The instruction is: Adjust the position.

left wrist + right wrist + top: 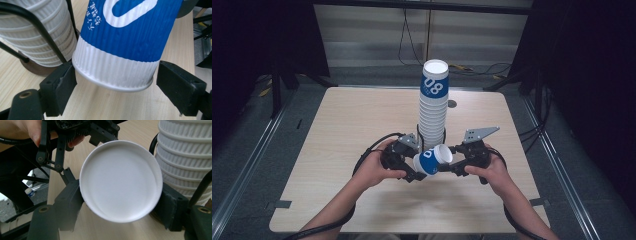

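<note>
One cup [432,161], two claws, one cup stack [433,107]

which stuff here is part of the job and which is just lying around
Part of the job:
- cup, blue and white, shut in the right gripper by its rim
- left gripper, jaws a little apart about the cup's base
- cup stack in its wire holder

Just lying about:
- cables on the floor behind the table
</note>
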